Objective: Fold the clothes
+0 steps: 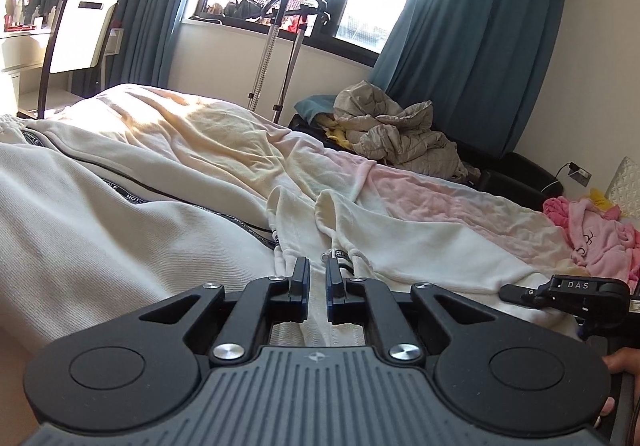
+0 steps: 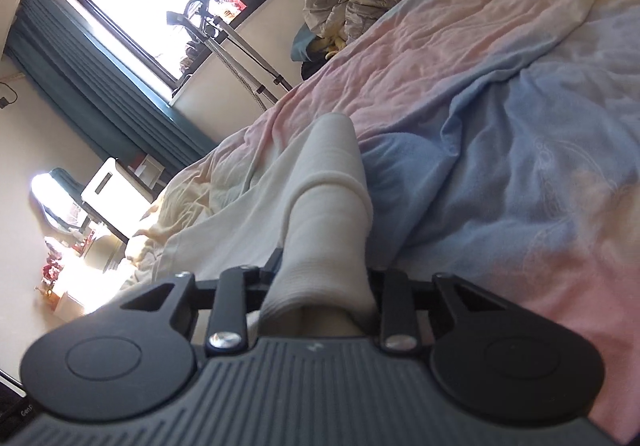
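Cream garment (image 1: pixel 100 230) lies lengthwise on the bed (image 1: pixel 440 198), stretching away from both grippers — the left hand-held gripper (image 1: pixel 318 286) clenched on its hem, the right hand-held gripper (image 2: pixel 320 278) grasping its ribbed cuff (image 2: pixel 324 266), equally near.

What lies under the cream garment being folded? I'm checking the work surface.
Under the cream garment lies a wrinkled pastel bedsheet in pink, blue and yellow, seen around the garment's edges. Anything directly beneath the garment is covered, and so is the mattress.
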Available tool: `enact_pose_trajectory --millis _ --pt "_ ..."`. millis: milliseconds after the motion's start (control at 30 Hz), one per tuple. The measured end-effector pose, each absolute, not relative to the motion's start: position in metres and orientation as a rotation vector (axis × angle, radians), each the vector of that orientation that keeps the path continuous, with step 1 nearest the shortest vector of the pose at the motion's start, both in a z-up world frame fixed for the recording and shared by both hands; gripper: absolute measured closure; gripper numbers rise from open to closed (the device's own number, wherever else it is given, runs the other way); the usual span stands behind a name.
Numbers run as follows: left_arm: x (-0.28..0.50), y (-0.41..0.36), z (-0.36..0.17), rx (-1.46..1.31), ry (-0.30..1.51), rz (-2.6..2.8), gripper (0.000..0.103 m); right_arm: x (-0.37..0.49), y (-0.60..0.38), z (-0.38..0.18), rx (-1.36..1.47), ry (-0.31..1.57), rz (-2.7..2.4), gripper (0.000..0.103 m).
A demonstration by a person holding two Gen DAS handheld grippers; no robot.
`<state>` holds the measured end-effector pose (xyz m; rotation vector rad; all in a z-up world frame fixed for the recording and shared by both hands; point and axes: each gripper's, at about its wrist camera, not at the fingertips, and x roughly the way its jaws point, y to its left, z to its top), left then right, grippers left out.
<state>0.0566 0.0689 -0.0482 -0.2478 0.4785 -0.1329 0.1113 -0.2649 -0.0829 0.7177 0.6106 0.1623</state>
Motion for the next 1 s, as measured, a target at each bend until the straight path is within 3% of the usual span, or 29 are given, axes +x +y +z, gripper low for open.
enact_pose_trajectory --millis 67,200,367,700,1000 --pt "0.063 0.069 -0.051 -0.232 0.506 -0.111 0.09 0.11 -0.258 -0.075 0.656 0.599 0.143 0.074" --pt "0.072 0.058 -0.05 -0.167 0.53 -0.116 0.062 0.105 -0.261 -0.067 0.628 0.554 0.139 0.077" --pt "0.074 0.024 -0.051 0.002 0.555 -0.103 0.061 0.098 -0.273 -0.046 0.654 0.484 0.123 0.08" --pt "0.086 -0.057 -0.055 0.085 0.579 -0.182 0.061 0.08 -0.324 -0.006 0.656 0.357 0.014 0.082" --pt "0.1 -0.145 -0.07 0.077 0.572 -0.346 0.053 0.054 -0.393 0.013 0.669 0.223 -0.182 0.082"
